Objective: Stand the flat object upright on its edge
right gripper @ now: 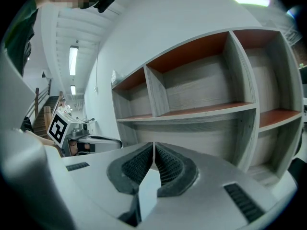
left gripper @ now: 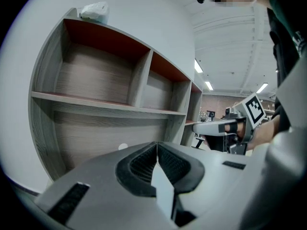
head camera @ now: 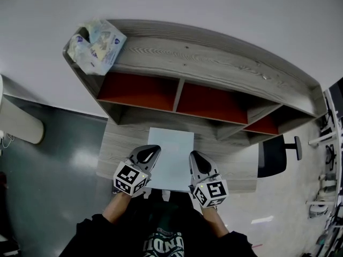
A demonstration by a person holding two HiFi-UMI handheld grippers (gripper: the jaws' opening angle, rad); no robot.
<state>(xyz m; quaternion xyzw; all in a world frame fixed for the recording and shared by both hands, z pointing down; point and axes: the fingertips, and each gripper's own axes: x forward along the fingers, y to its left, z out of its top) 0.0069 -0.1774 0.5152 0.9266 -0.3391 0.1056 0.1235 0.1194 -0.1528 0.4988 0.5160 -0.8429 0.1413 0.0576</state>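
Observation:
A flat white sheet (head camera: pixel 171 159) lies on the wood desk (head camera: pixel 120 143) in front of the shelf unit, reaching to the desk's near edge. My left gripper (head camera: pixel 153 150) sits at its left edge and my right gripper (head camera: pixel 194 157) at its right edge, both pointing toward the shelves. In the left gripper view the left gripper (left gripper: pixel 156 150) has its jaws pressed together with no object seen between them. The right gripper (right gripper: pixel 153 150) looks the same in its own view. Neither gripper view shows the sheet; the jaws hide the desk below.
A grey wood shelf unit (head camera: pixel 214 63) with red-backed, bare compartments stands at the desk's back. A crumpled plastic packet (head camera: pixel 96 44) lies on its top left corner. A dark office chair (head camera: pixel 278 154) stands to the right, and a white wall lies behind.

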